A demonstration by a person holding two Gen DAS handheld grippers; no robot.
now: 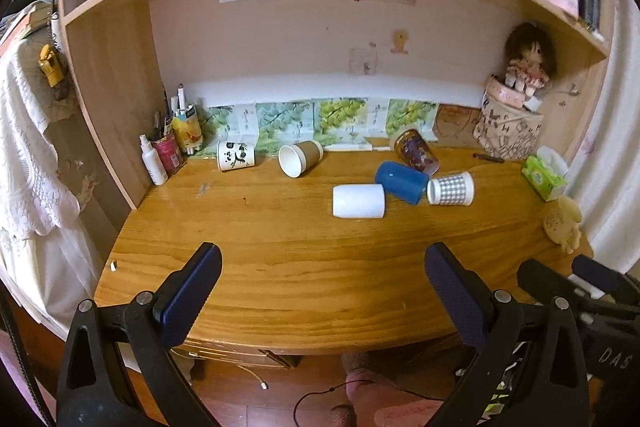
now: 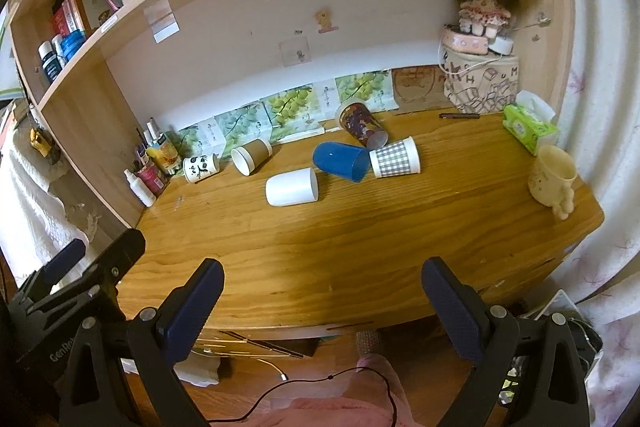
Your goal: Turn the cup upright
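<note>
Grippers, left and right, gape empty; grasp the nearest white cup across its sides, then tip upright.

Broad wooden desk: varnished, glossy, grain showing, beneath both grippers.
Plain white cylindrical cup: smooth, matt, ahead of the right gripper.
Blue plastic cup: smooth, slight sheen.
Brown paper cup: ribbed sleeve, matt.
Right gripper's dark blue finger pads: finely textured, matt.
</note>
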